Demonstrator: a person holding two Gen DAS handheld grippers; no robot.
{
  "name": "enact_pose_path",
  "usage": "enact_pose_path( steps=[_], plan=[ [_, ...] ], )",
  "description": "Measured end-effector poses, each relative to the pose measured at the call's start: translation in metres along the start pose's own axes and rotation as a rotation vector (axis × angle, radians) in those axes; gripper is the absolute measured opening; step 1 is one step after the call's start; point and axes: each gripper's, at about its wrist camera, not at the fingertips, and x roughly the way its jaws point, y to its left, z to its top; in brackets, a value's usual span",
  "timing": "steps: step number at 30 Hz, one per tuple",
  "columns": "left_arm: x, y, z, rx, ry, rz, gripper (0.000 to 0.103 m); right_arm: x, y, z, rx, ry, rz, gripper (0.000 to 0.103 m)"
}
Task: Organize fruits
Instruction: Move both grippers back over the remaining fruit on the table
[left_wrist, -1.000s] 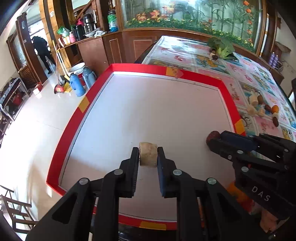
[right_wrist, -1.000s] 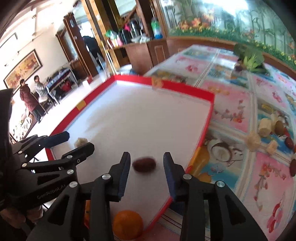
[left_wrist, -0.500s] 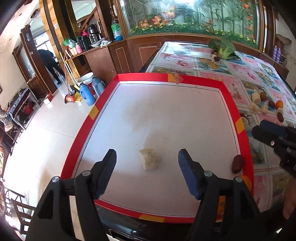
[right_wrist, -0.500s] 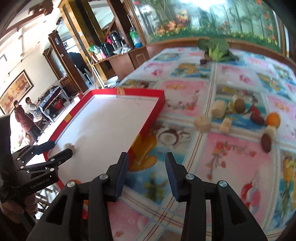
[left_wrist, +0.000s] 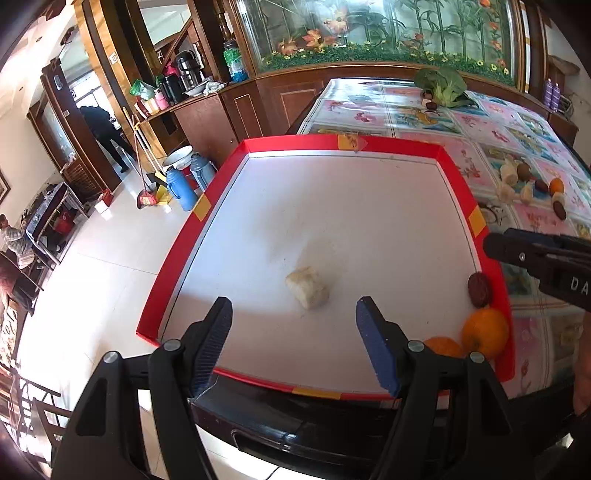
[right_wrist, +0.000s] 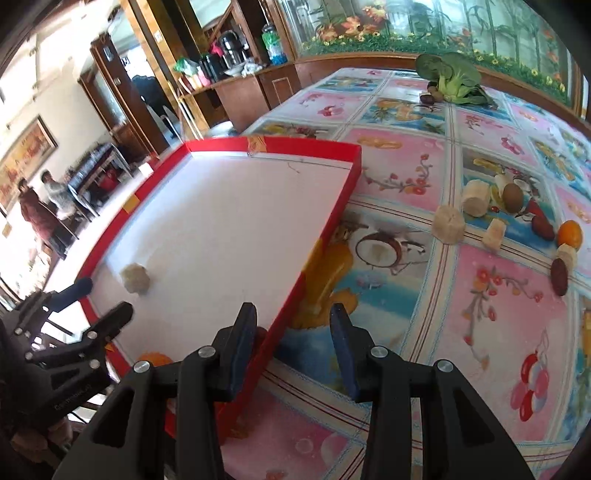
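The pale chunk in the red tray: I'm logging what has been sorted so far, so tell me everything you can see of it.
The pale chunk is a small, blocky, cream-beige piece with a rough, fibrous-looking surface and blunt cut faces, possibly peeled fruit. It lies loose on the white floor of the red tray, toward the near edge, well apart from the dark date-like fruit and oranges in the near right corner. Nothing touches it; the open left hand-held gripper sits just short of it.

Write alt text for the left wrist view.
The open left gripper hovers just short of a pale fruit chunk lying in a red-rimmed white tray. Two oranges and a dark date sit in the tray's near right corner.
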Motion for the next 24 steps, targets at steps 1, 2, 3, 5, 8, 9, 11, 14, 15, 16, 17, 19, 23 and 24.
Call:
enact_pose_path(
  steps=[1,2,3,5,8,9,11,14,15,16,17,19,23,24],
  plan=[
    [0.002,0.001,-0.002,0.002,0.005,0.006,0.07,0.0,0.002,0.0,-0.013,0.001,-0.021,0.041],
    [0.004,0.003,-0.004,-0.001,0.01,0.008,0.07,-0.001,0.004,0.0,-0.029,0.004,-0.038,0.041],
    [0.005,0.004,-0.005,-0.002,0.013,0.007,0.07,-0.001,0.006,0.0,-0.046,0.013,-0.048,0.041],
    [0.007,0.007,-0.007,-0.002,0.019,0.008,0.07,-0.002,0.009,0.0,-0.069,0.047,-0.066,0.042],
    [0.011,0.011,-0.011,0.004,0.027,0.024,0.07,-0.002,0.004,0.001,-0.035,0.097,-0.049,0.042],
    [0.013,0.012,-0.012,0.008,0.03,0.033,0.07,-0.002,0.002,0.001,-0.012,0.116,-0.031,0.042],
    [0.014,0.016,-0.015,0.001,0.024,0.029,0.071,-0.003,-0.002,-0.003,0.023,0.147,0.004,0.042],
    [0.015,0.02,-0.017,0.006,0.025,0.042,0.075,-0.007,-0.003,-0.011,0.052,0.173,0.041,0.042],
    [0.015,0.021,-0.018,0.013,0.021,0.046,0.076,-0.008,-0.001,-0.014,0.048,0.173,0.048,0.042],
    [0.014,0.022,-0.019,0.023,0.014,0.045,0.077,-0.01,0.0,-0.015,0.037,0.163,0.047,0.042],
    [0.014,0.024,-0.02,0.033,0.009,0.046,0.077,-0.011,0.001,-0.016,0.025,0.154,0.044,0.042],
    [0.013,0.027,-0.021,0.052,0.004,0.048,0.077,-0.019,-0.003,-0.015,0.002,0.127,0.053,0.042],
    [0.013,0.027,-0.019,0.053,0.013,0.045,0.077,-0.052,-0.035,-0.009,0.026,-0.019,0.008,0.042],
    [0.013,0.027,-0.019,0.052,0.018,0.047,0.077,-0.061,-0.05,-0.008,0.048,-0.055,-0.001,0.042]
  ],
)
